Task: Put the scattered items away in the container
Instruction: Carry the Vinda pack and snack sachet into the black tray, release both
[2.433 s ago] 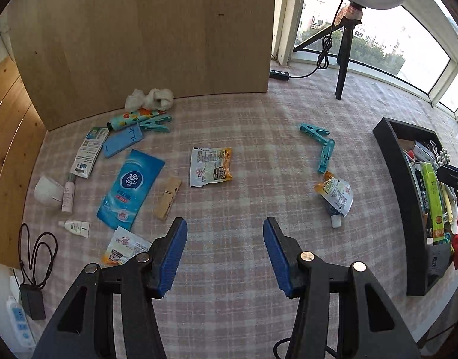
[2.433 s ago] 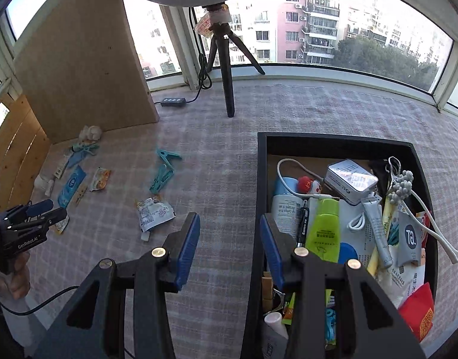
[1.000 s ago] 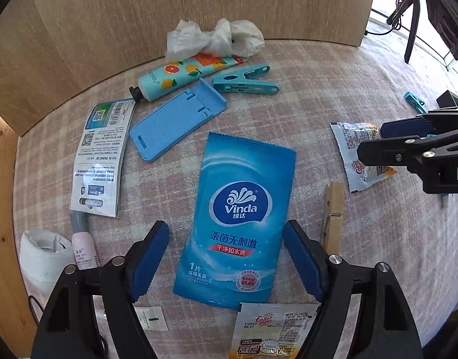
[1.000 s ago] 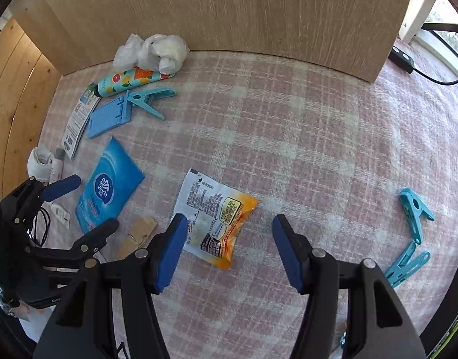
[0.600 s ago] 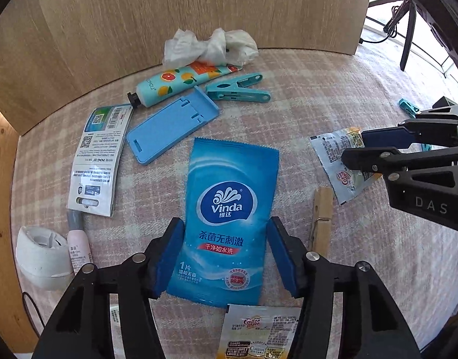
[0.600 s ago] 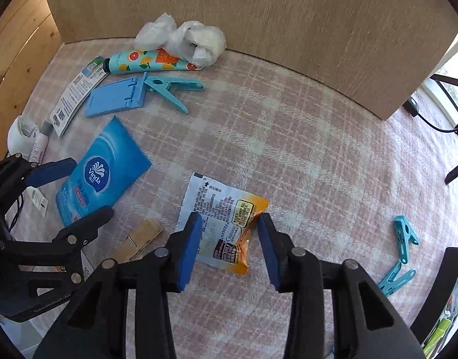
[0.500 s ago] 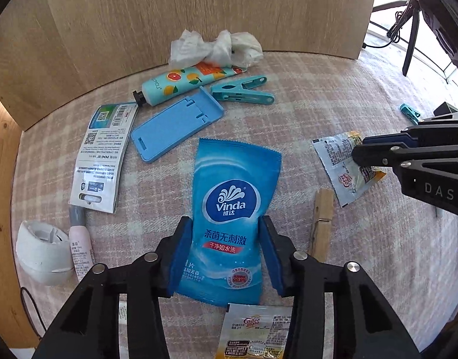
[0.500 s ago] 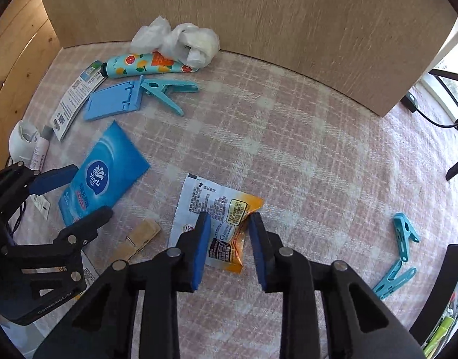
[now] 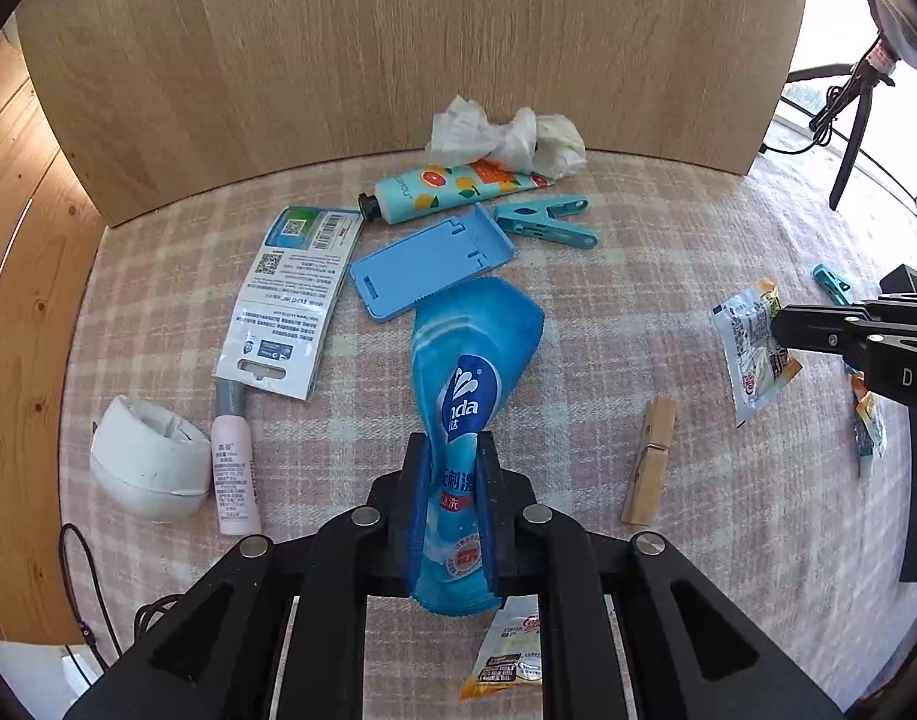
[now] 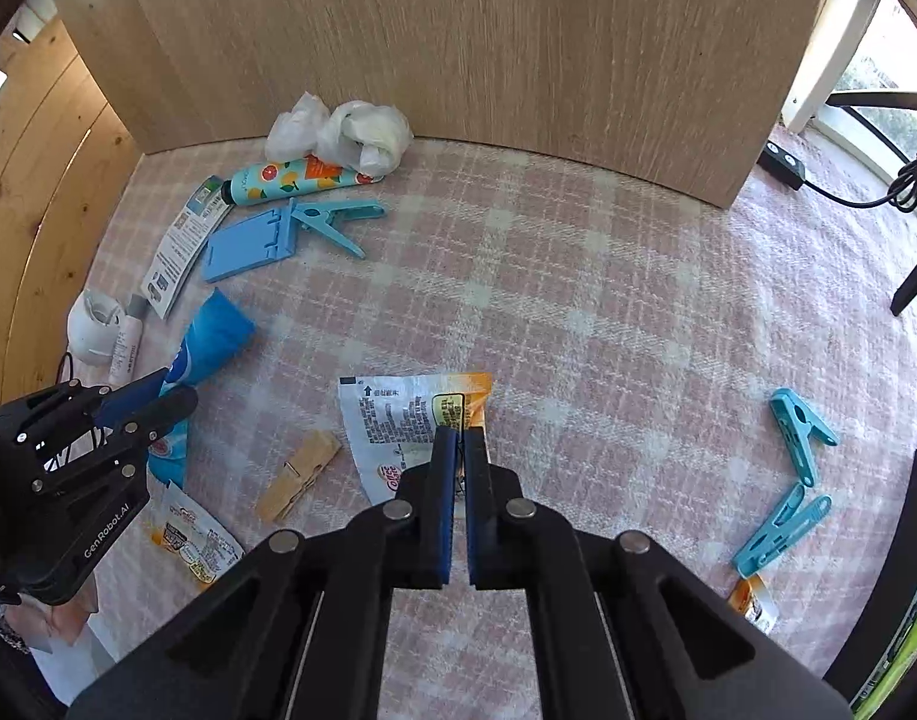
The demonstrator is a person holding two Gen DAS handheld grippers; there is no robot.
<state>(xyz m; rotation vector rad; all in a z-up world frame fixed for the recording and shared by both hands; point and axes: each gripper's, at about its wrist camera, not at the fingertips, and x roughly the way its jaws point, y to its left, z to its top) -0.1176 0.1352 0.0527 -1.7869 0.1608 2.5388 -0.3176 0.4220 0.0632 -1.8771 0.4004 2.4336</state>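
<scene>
Two grippers, both loaded. Left gripper [image 9: 452, 468], bottom centre of its own view, has its jaws closing on the blue Vinda wet-wipe pack [image 9: 470, 360], which buckles between the pads with its far end curling up off the pink plaid cloth [image 9: 608, 300]. Right gripper [image 10: 458, 456] is pressed together on the near edge of an orange-and-white snack sachet [image 10: 404, 414] (pinched tight, pads nearly meeting). Wooden clothespin [image 10: 299, 474] lies left of the sachet. Upper left of the right view: crumpled tissue [image 10: 344, 135], citrus-print tube [image 10: 296, 177], blue plastic holder [image 10: 248, 246]. Black container [image 10: 902, 558] edge shows at lower right, well apart from both packs.
</scene>
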